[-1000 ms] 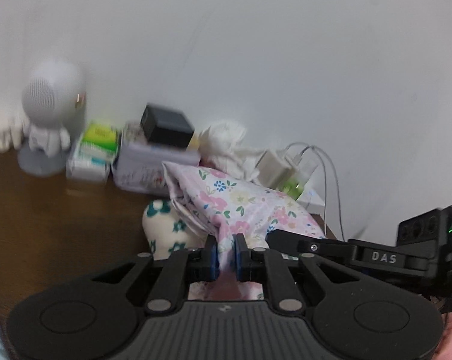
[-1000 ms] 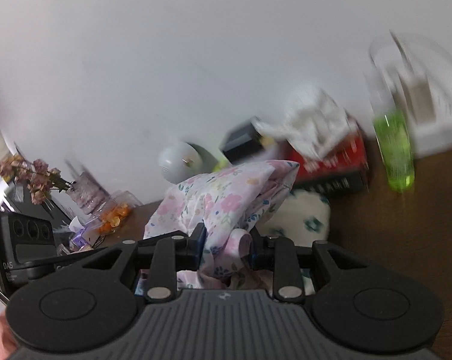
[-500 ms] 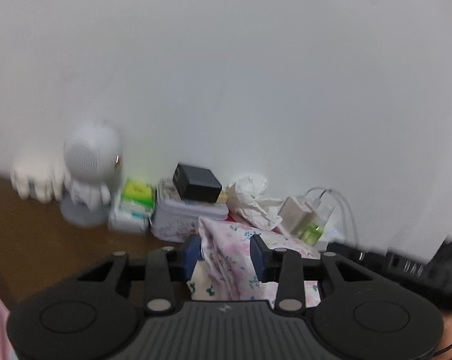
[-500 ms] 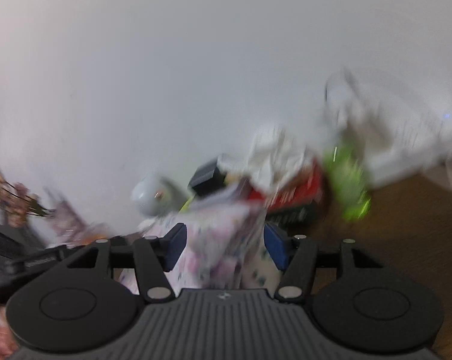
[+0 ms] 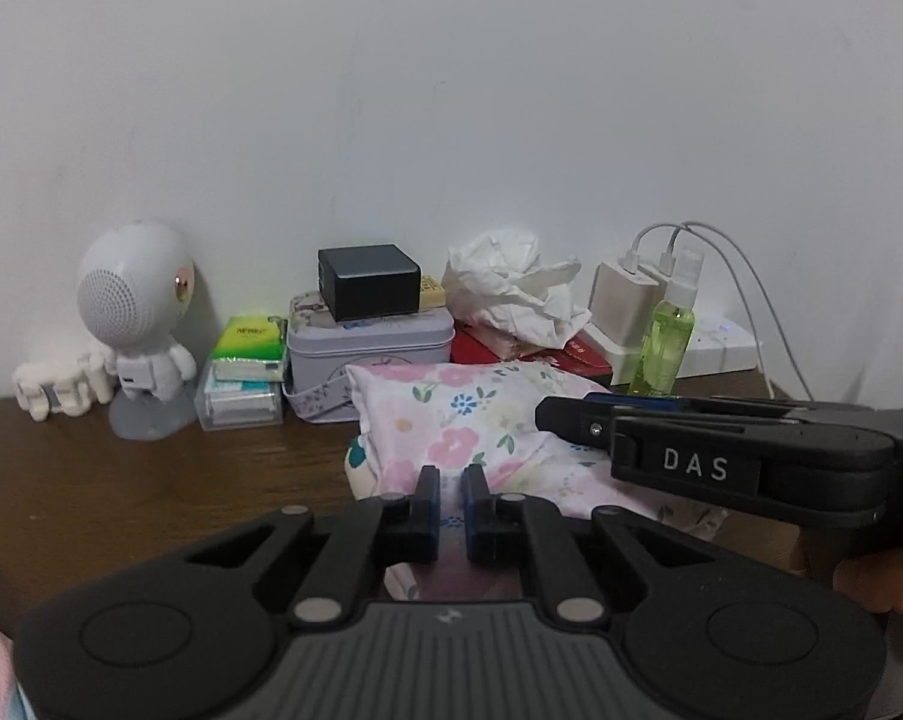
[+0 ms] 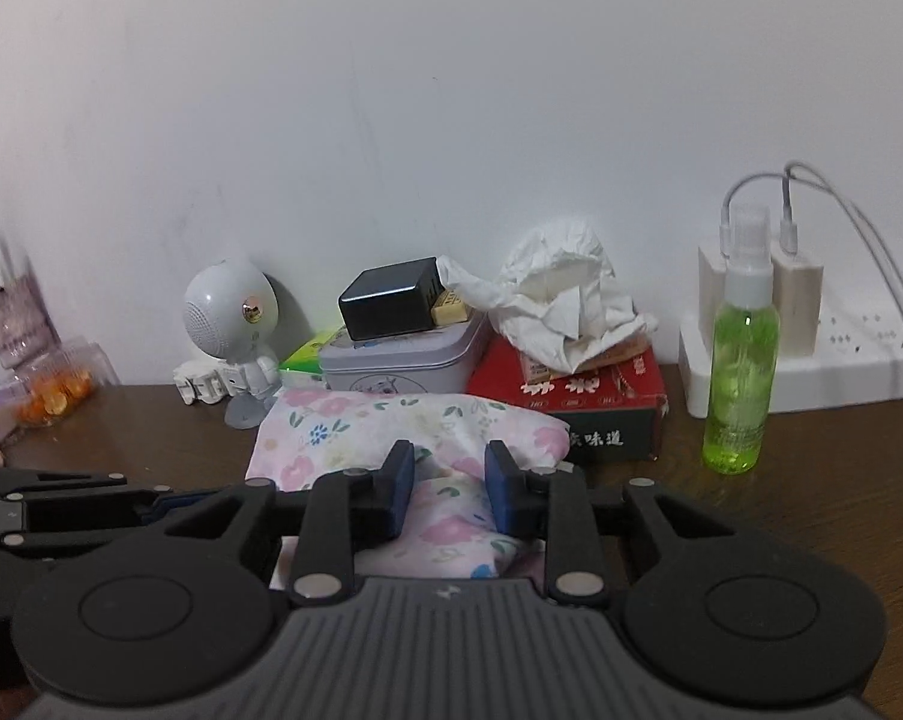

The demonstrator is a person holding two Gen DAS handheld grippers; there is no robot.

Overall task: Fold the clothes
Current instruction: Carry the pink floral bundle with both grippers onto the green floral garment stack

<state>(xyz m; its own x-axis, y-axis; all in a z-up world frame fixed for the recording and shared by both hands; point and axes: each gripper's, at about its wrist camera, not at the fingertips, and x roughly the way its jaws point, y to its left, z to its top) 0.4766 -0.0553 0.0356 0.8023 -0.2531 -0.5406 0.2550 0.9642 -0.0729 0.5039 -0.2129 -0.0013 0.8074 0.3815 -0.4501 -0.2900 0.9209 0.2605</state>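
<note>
A pink floral garment (image 5: 463, 420) lies folded in a bundle on the brown table (image 5: 151, 480), just in front of the clutter at the wall. My left gripper (image 5: 450, 492) sits low at its near edge with the pads close together and only a narrow gap; no cloth shows between them. The right gripper's body (image 5: 721, 456) crosses the right of the left wrist view. In the right wrist view the same garment (image 6: 391, 426) lies under my right gripper (image 6: 449, 483), whose blue pads (image 6: 499, 492) are apart, with nothing pinched.
Along the wall stand a white robot speaker (image 5: 136, 324), tissue packs (image 5: 247, 360), a lilac tin (image 5: 370, 342) with a black box (image 5: 367, 281), a red box (image 6: 577, 402) with crumpled tissue (image 6: 565, 294), a green spray bottle (image 6: 739, 360) and chargers on a power strip (image 6: 841, 360).
Both grippers let go of the garment, which was held raised and now lies on the table. The left jaws opened, then narrowed again; the right jaws stay apart. Both have drawn back and levelled.
</note>
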